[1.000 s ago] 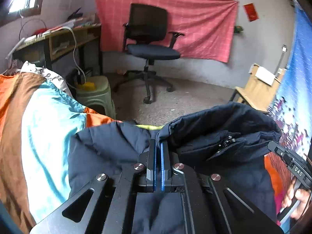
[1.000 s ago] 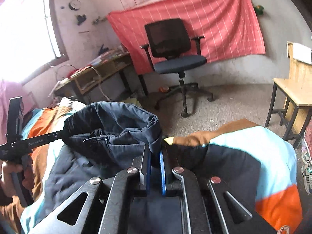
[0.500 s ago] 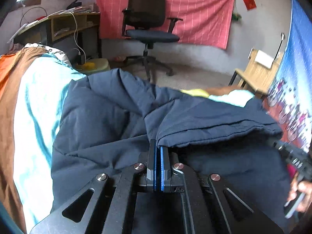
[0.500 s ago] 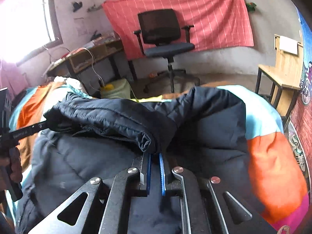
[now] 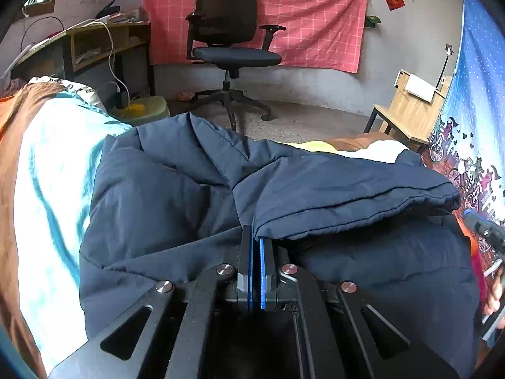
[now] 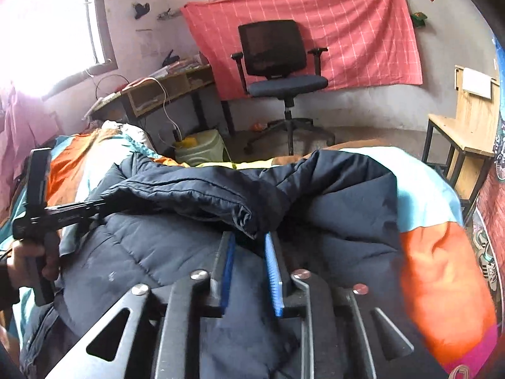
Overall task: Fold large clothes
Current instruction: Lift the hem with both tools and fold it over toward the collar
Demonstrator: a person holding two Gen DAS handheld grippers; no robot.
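Left wrist view first: the left gripper (image 5: 256, 237) sits low on the navy padded jacket (image 5: 164, 214), its blue pads pressed tight together right at the corner of a folded-over flap, and a thin edge of cloth seems to be nipped between the tips, though the pinch itself is hard to make out. That flap lies as a long band across the jacket's body, running out to the right where the other tool pokes into the edge of the picture. Over to the right wrist view, and the right gripper (image 6: 249, 240) has just been opening; its jaws stand a little apart, the bunched end of the same flap sitting at the fingertips without either blue pad pressing on it. The jacket (image 6: 176, 252) is spread over a bedspread (image 6: 442, 271) of orange, light blue and brown blocks, and it covers most of the bed's middle. At the left of this view a hand (image 6: 28, 262) grips the handle of the left tool, whose black fingers reach in under the flap's far end. Behind it all (quite a busy room) stand a black office chair (image 6: 277, 60) before a red checked cloth (image 6: 363, 31) on the wall, a cluttered wooden desk (image 6: 164, 91) to the left, and a small wooden table (image 6: 464, 132) at the right.
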